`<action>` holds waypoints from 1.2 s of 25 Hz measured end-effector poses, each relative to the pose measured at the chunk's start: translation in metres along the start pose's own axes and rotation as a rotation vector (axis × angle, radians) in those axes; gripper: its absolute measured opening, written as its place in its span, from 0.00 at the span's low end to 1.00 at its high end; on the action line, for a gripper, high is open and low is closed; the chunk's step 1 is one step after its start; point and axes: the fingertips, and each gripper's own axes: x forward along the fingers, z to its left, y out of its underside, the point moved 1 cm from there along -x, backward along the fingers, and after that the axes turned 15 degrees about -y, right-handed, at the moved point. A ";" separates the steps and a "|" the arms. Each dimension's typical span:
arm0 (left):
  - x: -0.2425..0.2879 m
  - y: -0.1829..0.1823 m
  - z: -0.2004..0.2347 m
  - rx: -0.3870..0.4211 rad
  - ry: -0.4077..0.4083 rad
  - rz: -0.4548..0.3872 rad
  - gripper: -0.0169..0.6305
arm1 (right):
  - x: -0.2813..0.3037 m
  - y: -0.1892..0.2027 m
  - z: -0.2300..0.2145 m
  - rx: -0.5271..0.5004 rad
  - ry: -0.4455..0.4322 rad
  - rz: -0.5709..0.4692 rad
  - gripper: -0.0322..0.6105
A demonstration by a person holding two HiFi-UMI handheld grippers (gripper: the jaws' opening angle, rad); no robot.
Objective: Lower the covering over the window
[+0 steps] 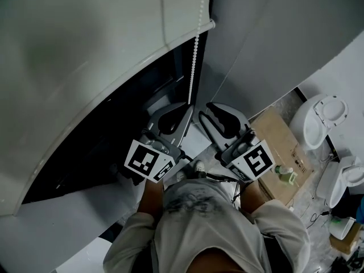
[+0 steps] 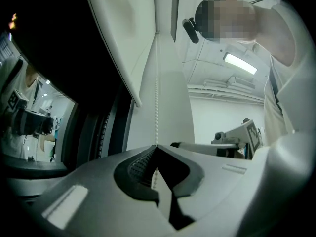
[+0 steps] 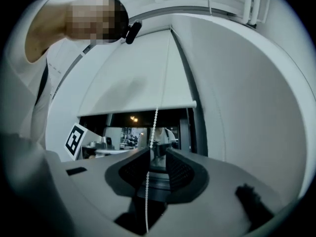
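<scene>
The floor [image 1: 315, 203] is speckled — a flat cardboard sheet [image 1: 278, 138] lies on it. A white toilet [image 1: 319, 117] stands just beside.

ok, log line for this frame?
left gripper: shut on white bead chain | right gripper: open, chain between jaws | white roller blind: part lowered

Top of the bead chain [image 1: 194, 61] and left of the roller blind [image 1: 85, 56] beyond the head view's edges.
</scene>
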 end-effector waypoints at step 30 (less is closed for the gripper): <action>-0.021 0.133 -0.003 -0.119 -0.014 0.254 0.04 | 0.035 -0.038 -0.015 -0.085 -0.053 -0.065 0.22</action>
